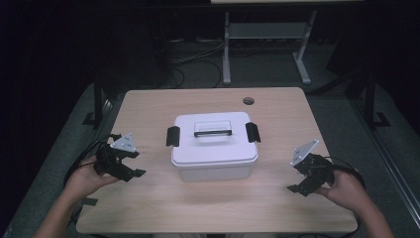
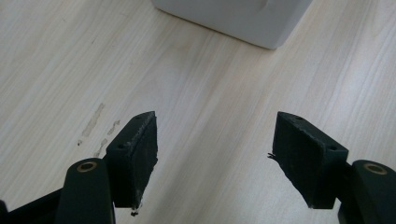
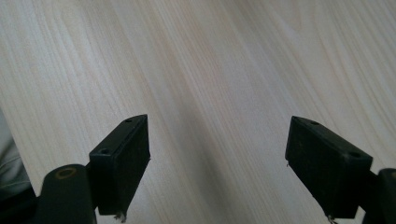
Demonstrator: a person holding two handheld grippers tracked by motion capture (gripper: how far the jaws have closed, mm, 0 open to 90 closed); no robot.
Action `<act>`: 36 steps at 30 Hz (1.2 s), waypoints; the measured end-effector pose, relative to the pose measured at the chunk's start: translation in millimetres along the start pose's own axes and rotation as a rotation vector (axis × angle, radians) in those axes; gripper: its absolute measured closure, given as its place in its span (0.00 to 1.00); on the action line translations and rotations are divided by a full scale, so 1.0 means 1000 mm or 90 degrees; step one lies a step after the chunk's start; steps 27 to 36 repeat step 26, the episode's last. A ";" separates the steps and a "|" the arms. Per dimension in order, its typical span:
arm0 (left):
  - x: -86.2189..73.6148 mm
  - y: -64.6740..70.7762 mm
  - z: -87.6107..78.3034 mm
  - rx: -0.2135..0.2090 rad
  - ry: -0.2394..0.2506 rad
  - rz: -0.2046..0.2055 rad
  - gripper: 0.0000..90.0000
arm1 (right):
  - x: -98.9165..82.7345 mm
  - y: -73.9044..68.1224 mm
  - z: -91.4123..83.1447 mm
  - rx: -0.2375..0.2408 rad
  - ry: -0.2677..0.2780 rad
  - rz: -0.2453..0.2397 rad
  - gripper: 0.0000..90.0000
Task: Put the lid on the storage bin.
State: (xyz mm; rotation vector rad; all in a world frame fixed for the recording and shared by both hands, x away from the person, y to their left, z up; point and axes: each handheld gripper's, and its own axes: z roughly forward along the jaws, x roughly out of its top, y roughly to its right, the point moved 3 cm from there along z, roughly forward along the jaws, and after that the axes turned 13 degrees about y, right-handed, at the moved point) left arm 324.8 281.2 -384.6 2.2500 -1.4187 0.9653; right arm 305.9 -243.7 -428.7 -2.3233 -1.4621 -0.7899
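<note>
White rigid plastic lidded storage box (image 1: pixel 214 145) sits mid-table, between left gripper (image 1: pixel 132 163) and right gripper (image 1: pixel 297 179), both with jaws apart and empty; likely light, slick-walled (best taken by its lid handle (image 1: pixel 213 132) or black side latches (image 1: pixel 173 136)).

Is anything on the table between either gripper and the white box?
Nothing visible. The white box sits mid-table with its lid on; the left gripper and right gripper flank it, both open and empty, with bare table between each and the box.
</note>
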 end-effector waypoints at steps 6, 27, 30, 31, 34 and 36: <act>-0.002 0.001 -0.002 0.007 0.007 -0.003 0.33 | -0.003 -0.001 0.000 0.001 0.001 0.008 0.24; -0.011 0.002 -0.003 0.011 0.010 -0.008 0.31 | -0.012 0.000 -0.002 -0.002 0.000 0.019 0.24; -0.011 0.002 -0.003 0.011 0.010 -0.008 0.31 | -0.012 0.000 -0.002 -0.002 0.000 0.019 0.24; -0.011 0.002 -0.003 0.011 0.010 -0.008 0.31 | -0.012 0.000 -0.002 -0.002 0.000 0.019 0.24; -0.011 0.002 -0.003 0.011 0.010 -0.008 0.31 | -0.012 0.000 -0.002 -0.002 0.000 0.019 0.24; -0.011 0.002 -0.003 0.011 0.010 -0.008 0.31 | -0.012 0.000 -0.002 -0.002 0.000 0.019 0.24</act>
